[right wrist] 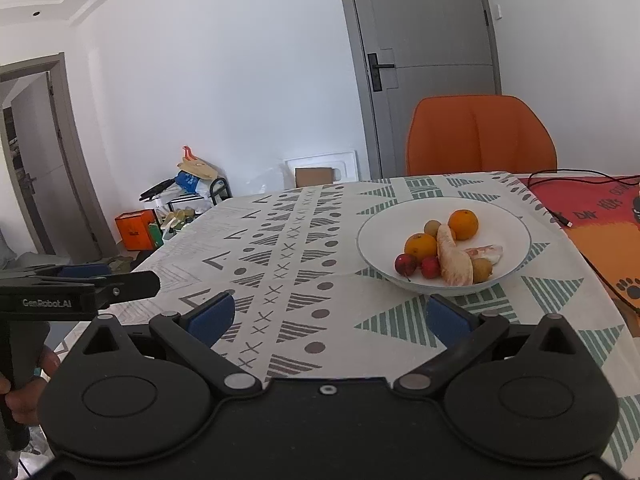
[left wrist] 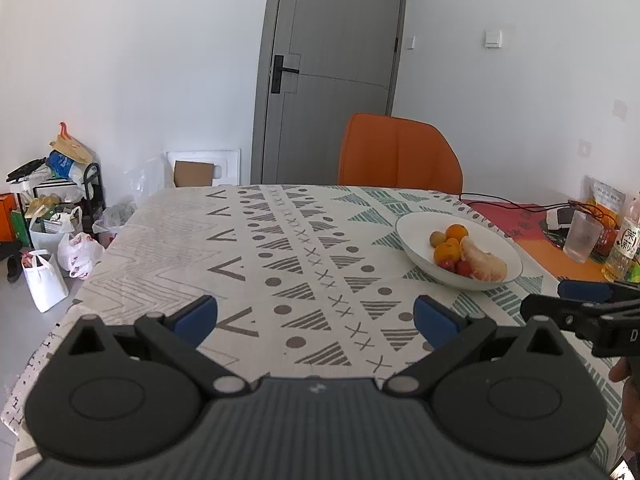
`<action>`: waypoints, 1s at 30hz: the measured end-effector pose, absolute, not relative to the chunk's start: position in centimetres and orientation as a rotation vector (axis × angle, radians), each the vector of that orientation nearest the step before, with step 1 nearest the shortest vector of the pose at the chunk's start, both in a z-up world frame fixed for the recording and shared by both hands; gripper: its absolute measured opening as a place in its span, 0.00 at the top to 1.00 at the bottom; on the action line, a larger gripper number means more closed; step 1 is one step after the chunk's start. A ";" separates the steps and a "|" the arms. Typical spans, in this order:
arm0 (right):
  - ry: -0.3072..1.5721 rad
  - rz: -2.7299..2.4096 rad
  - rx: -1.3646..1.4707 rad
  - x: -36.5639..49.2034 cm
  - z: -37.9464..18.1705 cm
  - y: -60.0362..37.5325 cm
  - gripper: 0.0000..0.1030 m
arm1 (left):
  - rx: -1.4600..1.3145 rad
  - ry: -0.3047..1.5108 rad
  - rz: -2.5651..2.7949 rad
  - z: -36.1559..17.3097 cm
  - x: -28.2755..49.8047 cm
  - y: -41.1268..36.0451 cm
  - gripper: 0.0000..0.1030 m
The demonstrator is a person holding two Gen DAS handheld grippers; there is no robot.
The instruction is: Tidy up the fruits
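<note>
A white bowl [right wrist: 508, 216] stands on the patterned tablecloth, also in the left wrist view [left wrist: 416, 226]. It holds two oranges [right wrist: 463, 224], two small red fruits [right wrist: 405, 264], small greenish-brown fruits [right wrist: 481, 270] and peeled pomelo segments [right wrist: 452, 260]. My right gripper [right wrist: 328, 316] is open and empty above the cloth, just in front of the bowl. My left gripper [left wrist: 316, 320] is open and empty, to the left of the bowl and apart from it.
An orange chair [right wrist: 480, 136] stands behind the table. An orange-red mat [right wrist: 592, 216] with a cable lies at right. A glass [left wrist: 582, 236] and a bottle [left wrist: 624, 248] stand at the far right. Bags and a rack [left wrist: 52, 216] clutter the floor at left.
</note>
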State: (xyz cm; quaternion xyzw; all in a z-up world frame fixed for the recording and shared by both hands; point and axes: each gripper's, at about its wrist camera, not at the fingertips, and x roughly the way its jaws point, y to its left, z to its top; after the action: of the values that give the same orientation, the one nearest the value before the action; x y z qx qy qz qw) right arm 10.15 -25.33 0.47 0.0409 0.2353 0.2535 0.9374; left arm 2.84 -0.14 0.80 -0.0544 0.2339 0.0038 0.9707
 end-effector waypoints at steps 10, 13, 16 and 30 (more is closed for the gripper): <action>0.486 0.526 0.096 10.1 0.3 -25.6 0.00 | -0.110 0.480 0.006 0.5 2.9 -0.2 0.00; 0.491 0.524 0.099 10.1 0.2 -25.6 0.00 | -0.107 0.480 0.006 0.6 2.9 -0.2 0.00; 0.494 0.523 0.100 10.2 0.1 -25.6 0.00 | -0.108 0.481 0.004 0.6 3.0 -0.2 0.00; 0.497 0.520 0.100 10.4 0.0 -25.6 0.00 | -0.117 0.491 0.002 0.2 3.1 -0.2 0.00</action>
State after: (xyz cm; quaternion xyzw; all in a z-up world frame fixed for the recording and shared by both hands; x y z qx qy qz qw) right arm 10.36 -25.55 0.00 0.0489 0.2432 0.2543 0.9348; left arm 3.11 -0.22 0.24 -0.0577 0.2429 0.0009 0.9683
